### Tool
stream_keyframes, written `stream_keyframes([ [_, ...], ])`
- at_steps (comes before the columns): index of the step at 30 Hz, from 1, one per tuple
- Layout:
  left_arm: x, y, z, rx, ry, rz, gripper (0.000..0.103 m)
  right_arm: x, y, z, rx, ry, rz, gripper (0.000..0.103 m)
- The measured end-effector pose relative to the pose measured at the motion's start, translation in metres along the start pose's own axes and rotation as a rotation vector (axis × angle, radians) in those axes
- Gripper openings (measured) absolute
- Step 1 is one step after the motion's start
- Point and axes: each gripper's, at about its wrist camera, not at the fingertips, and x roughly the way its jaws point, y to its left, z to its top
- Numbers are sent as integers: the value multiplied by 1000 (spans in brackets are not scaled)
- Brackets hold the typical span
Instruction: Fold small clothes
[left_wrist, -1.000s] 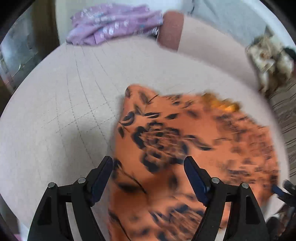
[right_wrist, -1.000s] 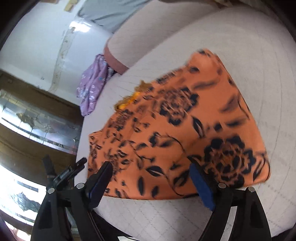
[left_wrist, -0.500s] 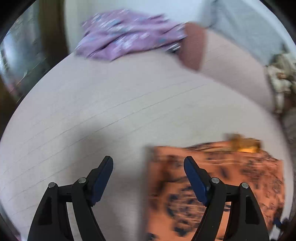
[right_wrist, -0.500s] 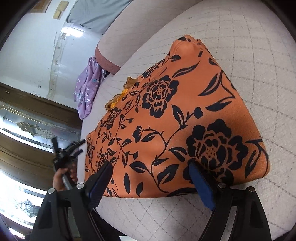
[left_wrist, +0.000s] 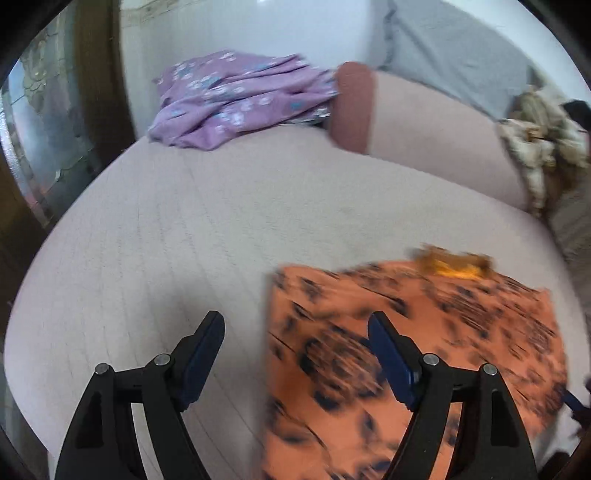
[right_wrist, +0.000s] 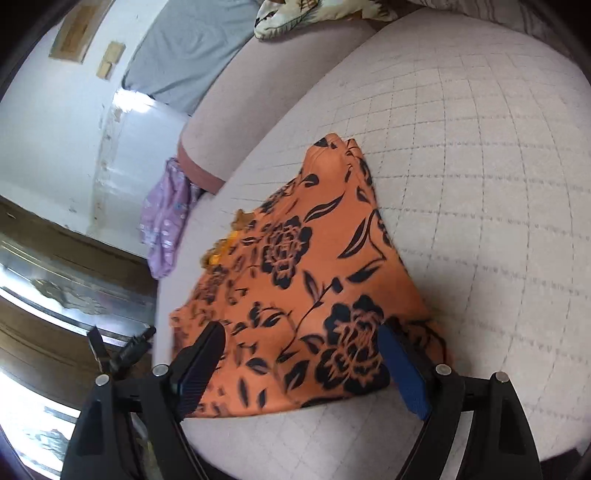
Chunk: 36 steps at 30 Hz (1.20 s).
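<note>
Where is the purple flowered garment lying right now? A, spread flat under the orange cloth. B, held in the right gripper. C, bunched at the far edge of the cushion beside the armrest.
C: the purple garment sits crumpled beside the armrest, apart from the orange cloth.

You are looking over a pale pinkish quilted sofa seat (right_wrist: 480, 184) stitched in a diamond grid, with a padded backrest (left_wrist: 436, 147) of the same cloth and a reddish-brown end panel (left_wrist: 351, 107). A grey cloth (left_wrist: 454, 51) hangs over the backrest, and a cream patterned cushion (right_wrist: 325, 13) rests on top. Behind it you have a white wall (right_wrist: 48, 122) with worn, flaking patches. To the side stands a dark wooden frame with patterned glass (right_wrist: 55, 291), bright with daylight.
</note>
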Motion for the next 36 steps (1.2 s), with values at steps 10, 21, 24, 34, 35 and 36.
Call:
stream_keyframes([
  [10, 14, -55, -59, 24, 115, -93, 81, -15, -9, -7, 44, -11, -41, 87],
  [21, 37, -79, -81, 120, 134, -43, 86, 50, 14, 53, -19, 92, -29, 87],
  [24, 37, -80, -81, 125, 128, -52, 86, 61, -9, 67, 82, 77, -49, 87],
  [34, 37, -76, -83, 135, 122, -52, 90, 112, -12, 140, 67, 55, -97, 87],
  [35, 37, -76, -83, 134, 123, -55, 90, 107, -15, 142, 110, 21, -64, 87],
  [36, 37, -75, -83, 132, 123, -55, 90, 100, -10, 141, 101, -2, -58, 87],
])
